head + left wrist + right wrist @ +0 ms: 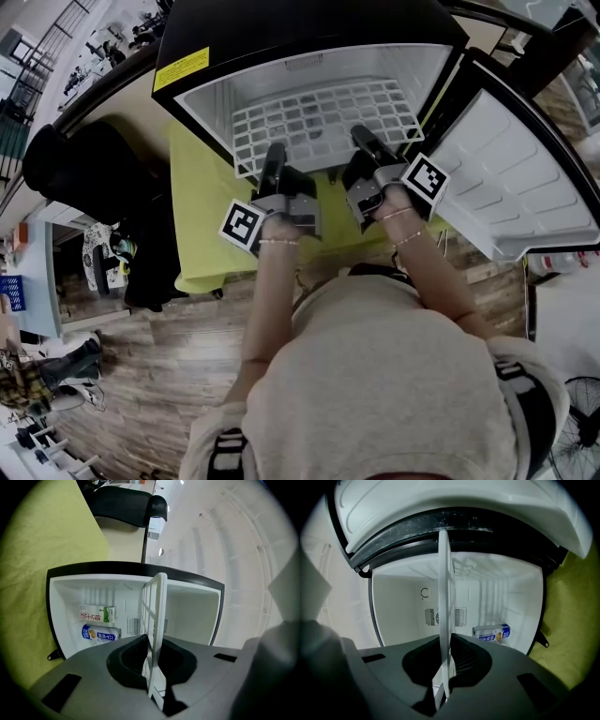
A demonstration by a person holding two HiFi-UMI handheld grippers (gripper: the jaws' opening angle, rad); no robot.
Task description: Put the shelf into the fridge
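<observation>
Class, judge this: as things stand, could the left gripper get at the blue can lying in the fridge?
Probably not: the left gripper is shut on the white wire shelf, so its jaws are occupied; the blue can lies deeper inside, beside the shelf.

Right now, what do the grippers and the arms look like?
Both the left gripper and right gripper have grey bodies, black jaws and a white cube with black square markers. Forearms are bare, thin bracelets on each wrist; the top is light beige with black-and-white sleeve trim.

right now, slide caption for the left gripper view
Left gripper shut on the wire shelf, facing the open fridge
</observation>
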